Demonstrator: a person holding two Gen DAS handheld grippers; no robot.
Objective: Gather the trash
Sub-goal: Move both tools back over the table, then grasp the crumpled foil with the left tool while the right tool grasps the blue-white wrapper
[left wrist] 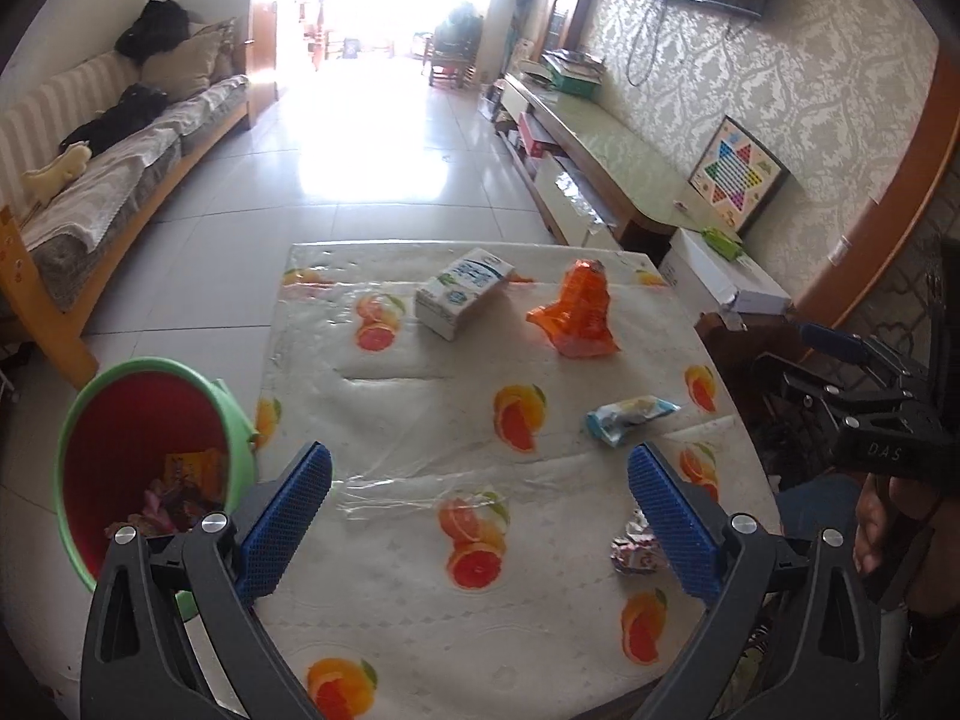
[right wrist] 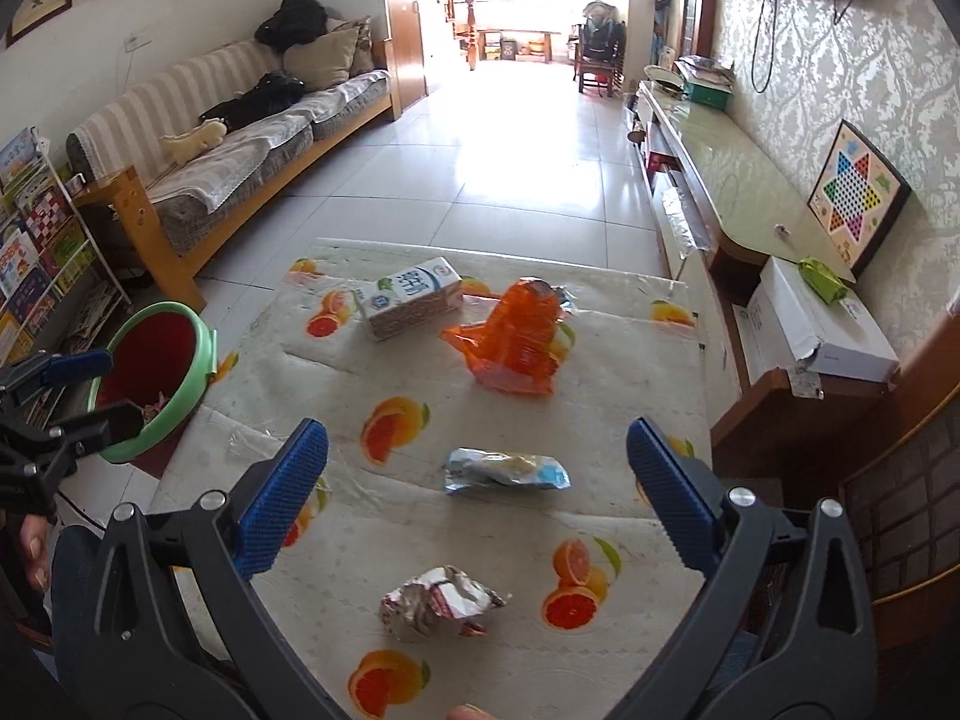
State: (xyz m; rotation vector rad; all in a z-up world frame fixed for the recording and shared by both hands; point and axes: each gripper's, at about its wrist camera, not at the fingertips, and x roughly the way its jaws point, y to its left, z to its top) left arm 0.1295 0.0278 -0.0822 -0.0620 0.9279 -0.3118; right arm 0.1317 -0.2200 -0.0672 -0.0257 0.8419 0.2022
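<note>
1. Strong daylight comes from the open doorway at the far end of the room (left wrist: 360, 0); in the left wrist view it is burned out to pure white.
2. The pale glossy floor tiles (left wrist: 360, 144) carry a wide glare patch under that doorway.
3. The right wrist view is exposed more evenly, and the far room is readable there.
4. The clear plastic film over the orange-fruit printed tablecloth (right wrist: 420, 420) shows small shiny reflections.
5. Shadows on the table are soft and weak.
6. Both views bend strongly at the edges, with dark corners.
7. Focus is slightly soft overall.
</note>
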